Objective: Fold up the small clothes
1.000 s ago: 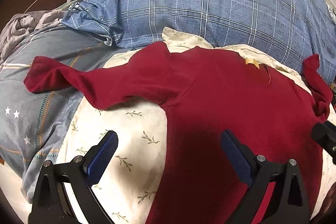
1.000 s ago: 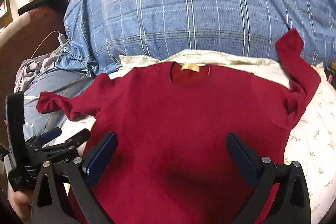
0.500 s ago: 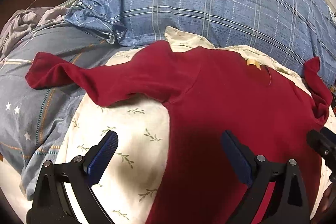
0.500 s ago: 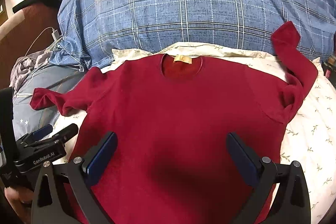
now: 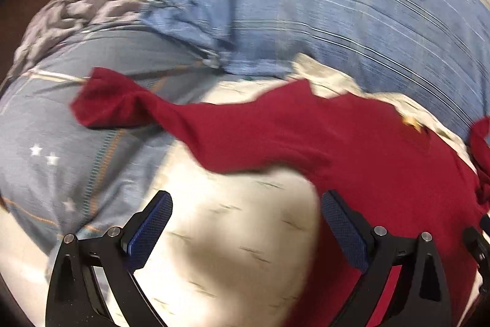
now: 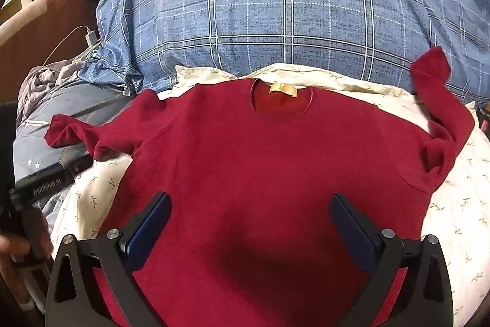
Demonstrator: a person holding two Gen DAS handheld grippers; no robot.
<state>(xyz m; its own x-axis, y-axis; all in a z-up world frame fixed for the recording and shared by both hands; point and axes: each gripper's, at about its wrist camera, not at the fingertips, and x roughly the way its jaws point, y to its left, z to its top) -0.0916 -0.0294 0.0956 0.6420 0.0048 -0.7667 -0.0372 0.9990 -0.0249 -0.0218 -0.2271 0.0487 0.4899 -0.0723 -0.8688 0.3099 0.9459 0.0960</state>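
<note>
While the blue plaid quilt [image 6: 306,20] bulks behind, your red sweater [image 6: 263,173] lies flat on the leaf-print sheet [image 6: 453,204], collar tag [image 6: 283,89] far, both your left tongs [image 5: 246,230] and right tongs [image 6: 249,230] spread apart, holding nothing.

My 2 wrist views look forward and down, close over the bed; both share the red sweater [image 6: 269,173] and plaid pillow [image 6: 306,20].

The right hand-held gripper [image 6: 249,230] is level, its jaws spread wide with nothing between them. The left hand-held gripper [image 5: 246,230] is likewise wide apart and unloaded, lying well off to the right one's left side.
</note>
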